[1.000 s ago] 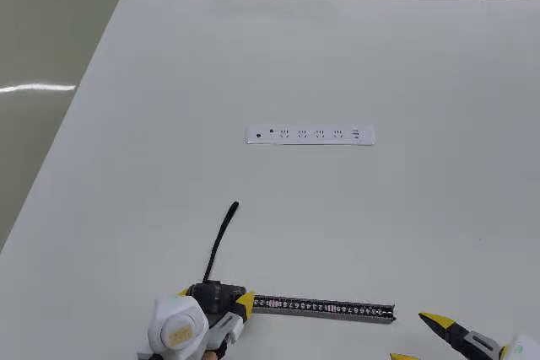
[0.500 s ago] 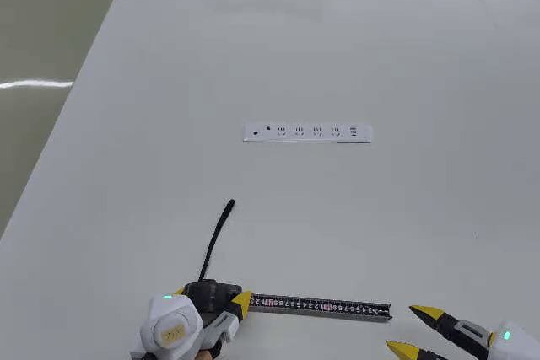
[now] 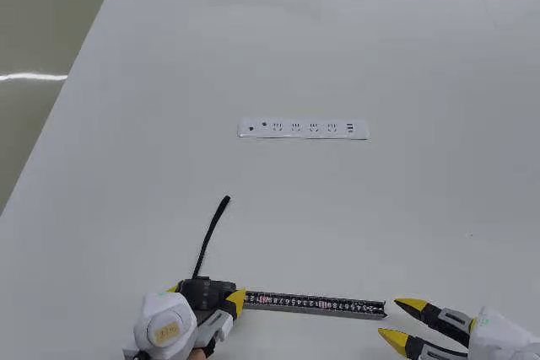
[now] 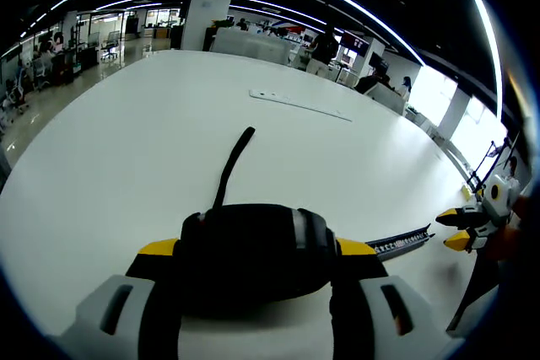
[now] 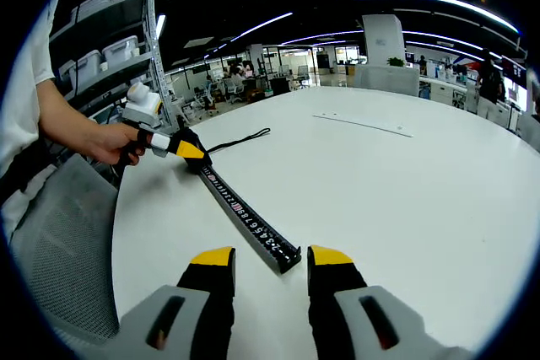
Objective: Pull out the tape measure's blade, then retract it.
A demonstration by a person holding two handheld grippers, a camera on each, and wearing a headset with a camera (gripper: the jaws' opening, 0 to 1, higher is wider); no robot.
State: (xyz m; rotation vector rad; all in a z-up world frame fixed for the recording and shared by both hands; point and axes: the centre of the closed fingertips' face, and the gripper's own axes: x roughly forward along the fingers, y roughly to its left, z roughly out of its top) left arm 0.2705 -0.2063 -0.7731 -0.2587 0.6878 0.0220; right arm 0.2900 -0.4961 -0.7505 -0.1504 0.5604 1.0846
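A black tape measure [image 3: 207, 291] lies near the table's front edge with my left gripper [image 3: 211, 303] shut on its case [image 4: 253, 250]. Its wrist strap [image 3: 211, 236] trails away across the table. The blade [image 3: 314, 303] lies flat, pulled out to the right, and its hook end [image 5: 288, 259] sits just ahead of my right gripper [image 5: 270, 260]. That right gripper [image 3: 390, 321] is open, its yellow-tipped fingers [image 5: 213, 257] standing either side of the blade end without touching it. In the left gripper view the blade [image 4: 398, 241] runs toward the right gripper [image 4: 457, 229].
A white power strip [image 3: 304, 129] lies flat mid-table, well beyond the tape. The white table [image 3: 337, 48] stretches far back; its left edge drops to green floor [image 3: 34, 56]. A grey chair [image 5: 59, 242] and a person's arm [image 5: 72, 128] are near the table's front edge.
My right gripper has moved left toward the blade's hook end and stayed open. The left gripper and the tape have kept their place; the head camera has tilted a little.
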